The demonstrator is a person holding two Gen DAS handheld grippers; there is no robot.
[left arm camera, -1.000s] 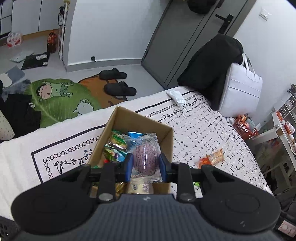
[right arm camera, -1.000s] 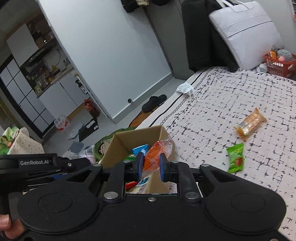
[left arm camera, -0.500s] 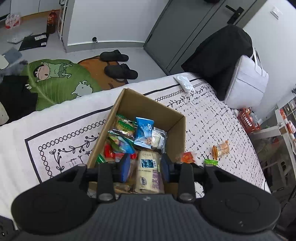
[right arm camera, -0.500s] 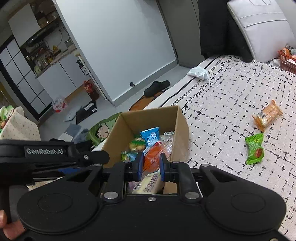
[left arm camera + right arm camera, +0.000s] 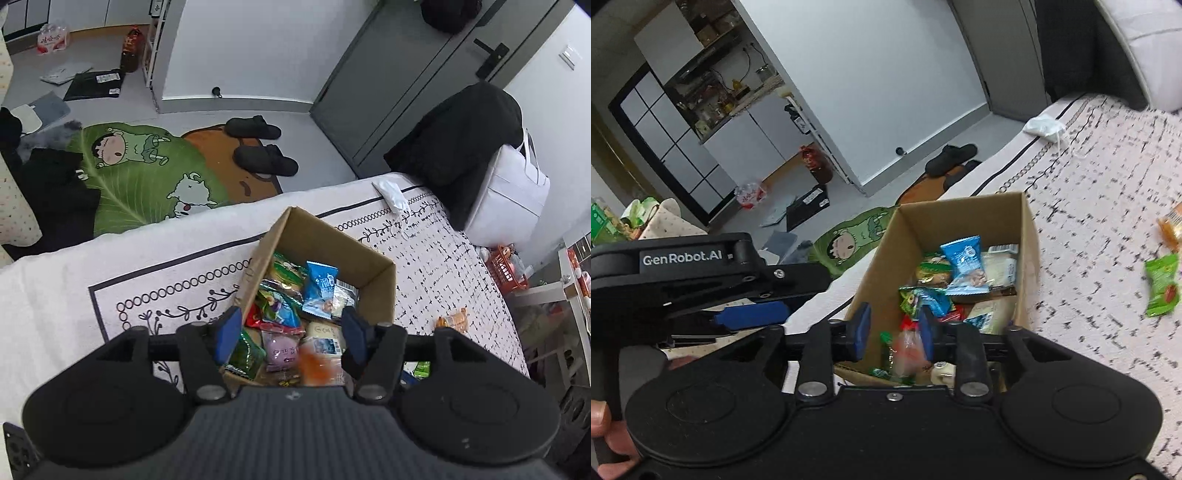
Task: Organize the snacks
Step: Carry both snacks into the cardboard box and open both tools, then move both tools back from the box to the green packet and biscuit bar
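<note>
A patterned white bedspread is filling the middle and right of both views, and an open cardboard box is sitting on it just above the centre of the left wrist frame, at centre right in the right wrist frame. Snack packets are lying packed inside it, among them a blue packet leaning against the far wall and a purple packet lying near the lower edge.

The left gripper is hanging over the near side of the box in the lower middle of its frame, its jaws opening wide with nothing pinched; the purple packet is lying loose below them. The right gripper is pointing into the same box at lower centre of its frame, its jaws opening, and a blurred orange packet is sitting between the blue pads, apparently falling free.

A green packet is lying on the bedspread at the right edge, well apart from the box, with an orange wrapper above it.
</note>
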